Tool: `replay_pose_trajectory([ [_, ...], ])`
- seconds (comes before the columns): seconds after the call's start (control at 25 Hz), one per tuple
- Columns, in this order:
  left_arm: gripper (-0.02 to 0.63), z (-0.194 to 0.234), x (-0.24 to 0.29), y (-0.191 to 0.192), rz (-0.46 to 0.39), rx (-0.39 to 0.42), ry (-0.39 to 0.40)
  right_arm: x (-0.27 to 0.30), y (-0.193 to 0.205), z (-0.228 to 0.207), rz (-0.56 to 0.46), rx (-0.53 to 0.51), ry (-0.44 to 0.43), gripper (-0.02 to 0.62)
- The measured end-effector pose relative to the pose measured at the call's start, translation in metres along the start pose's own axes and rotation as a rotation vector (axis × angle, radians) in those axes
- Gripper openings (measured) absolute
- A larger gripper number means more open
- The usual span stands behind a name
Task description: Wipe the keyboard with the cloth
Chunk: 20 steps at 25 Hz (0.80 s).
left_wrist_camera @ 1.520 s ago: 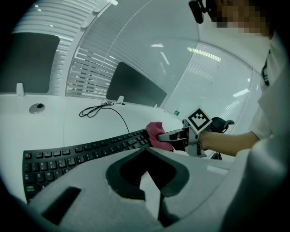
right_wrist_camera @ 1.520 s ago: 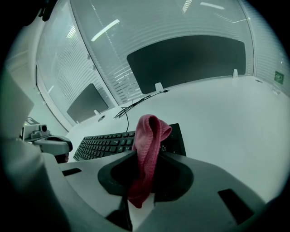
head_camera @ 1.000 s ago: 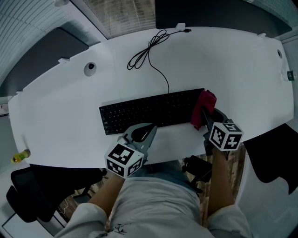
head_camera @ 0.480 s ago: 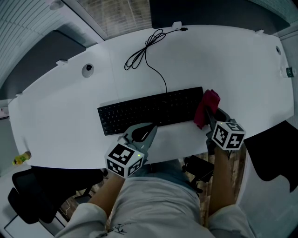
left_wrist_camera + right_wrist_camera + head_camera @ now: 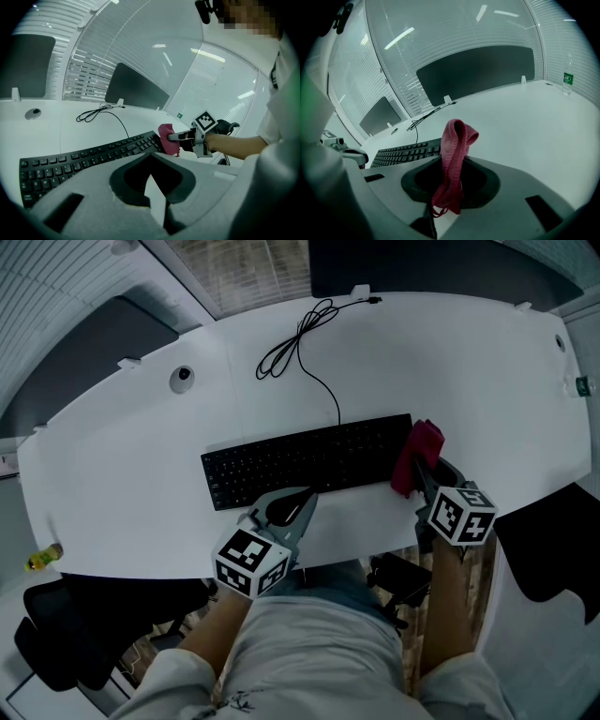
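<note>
right hand-held gripper (image 5: pixel 419 478) pinching the red cloth (image 5: pixel 416 452) by the keyboard (image 5: pixel 300 463) right end, left hand-held gripper (image 5: pixel 302 502) closed, empty, near its front edge

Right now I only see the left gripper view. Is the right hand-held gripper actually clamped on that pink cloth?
Observer: Yes. The right gripper view shows the right hand-held gripper shut on the cloth, with a folded loop standing past its tips.
Operator: Is it over the keys?
Observer: The head view puts it at the keyboard's right end. Contact is unclear.
Operator: And my left one?
Observer: The left hand-held gripper points at the keyboard's near edge, about midway along.
</note>
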<state>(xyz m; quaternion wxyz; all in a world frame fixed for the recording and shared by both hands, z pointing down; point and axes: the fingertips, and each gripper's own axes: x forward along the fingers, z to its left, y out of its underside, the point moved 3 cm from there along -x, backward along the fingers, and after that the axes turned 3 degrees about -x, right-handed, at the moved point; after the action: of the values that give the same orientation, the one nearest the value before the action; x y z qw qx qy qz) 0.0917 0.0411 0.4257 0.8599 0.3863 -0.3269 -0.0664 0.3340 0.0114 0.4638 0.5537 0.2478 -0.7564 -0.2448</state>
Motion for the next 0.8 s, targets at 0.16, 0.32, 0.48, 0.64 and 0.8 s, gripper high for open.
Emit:
replay_pose_trajectory([
  [0.16, 0.011, 0.001, -0.009, 0.001, -0.008, 0.0, 0.002, -0.003, -0.003, 0.012, -0.011, -0.005, -0.006, 0.081],
  [0.32, 0.011, 0.007, -0.023, 0.003, -0.019, -0.003, -0.006, -0.004, -0.007, 0.028, -0.02, -0.015, -0.014, 0.081],
  [0.48, 0.011, 0.013, -0.04, 0.007, -0.03, -0.008, -0.013, -0.004, -0.007, 0.05, -0.027, -0.029, -0.027, 0.081],
  [0.64, 0.011, 0.022, -0.06, 0.014, -0.042, -0.017, -0.023, -0.001, -0.003, 0.08, -0.023, -0.047, -0.052, 0.081],
  [0.8, 0.011, 0.034, -0.08, 0.02, -0.05, -0.025, -0.04, 0.008, 0.003, 0.116, -0.01, -0.072, -0.095, 0.081],
])
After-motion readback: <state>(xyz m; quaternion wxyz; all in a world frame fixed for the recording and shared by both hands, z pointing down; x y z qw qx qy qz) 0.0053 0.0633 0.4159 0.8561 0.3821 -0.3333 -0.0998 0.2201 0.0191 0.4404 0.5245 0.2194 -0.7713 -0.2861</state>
